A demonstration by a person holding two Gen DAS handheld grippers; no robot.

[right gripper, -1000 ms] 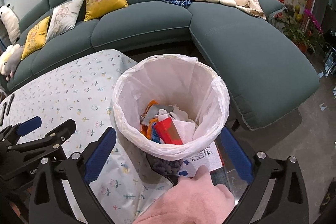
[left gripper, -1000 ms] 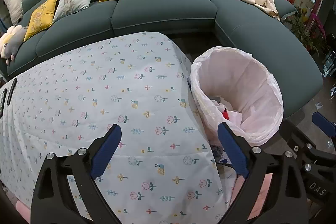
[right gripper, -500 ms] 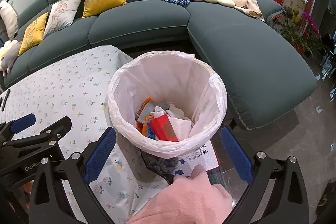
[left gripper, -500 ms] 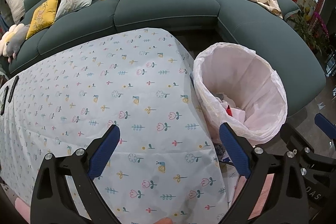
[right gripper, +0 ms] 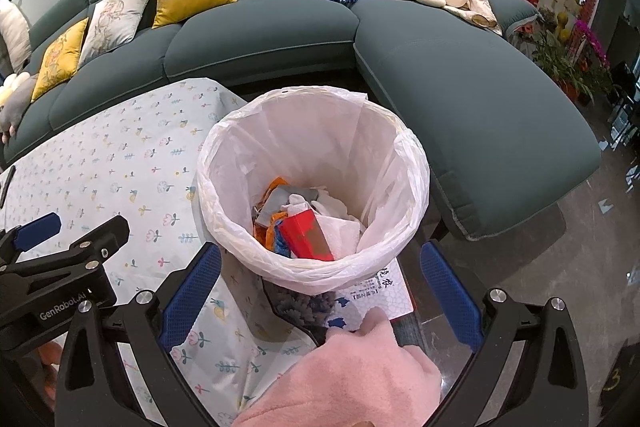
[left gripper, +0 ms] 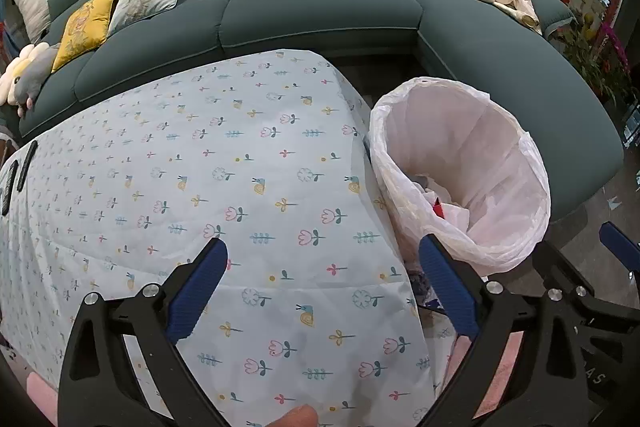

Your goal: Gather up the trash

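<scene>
Flower-print cloth-covered tabletop (left gripper: pixel 248 187) bare across middle and near edge; only dark flat remotes (left gripper: pixel 26 159) at far-left edge. White-lined round trash bin (right gripper: pixel 312 131) stands just off tabletop's right edge, mouth unobstructed, crumpled wrappers and red packet (right gripper: pixel 306 233) low inside. Teal sectional sofa (right gripper: pixel 460 87) closes in behind and right.

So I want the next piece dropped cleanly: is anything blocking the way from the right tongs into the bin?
Nothing visible. The right tongs are open and empty over the bin, whose lined mouth is uncovered, trash lying low inside.
</scene>
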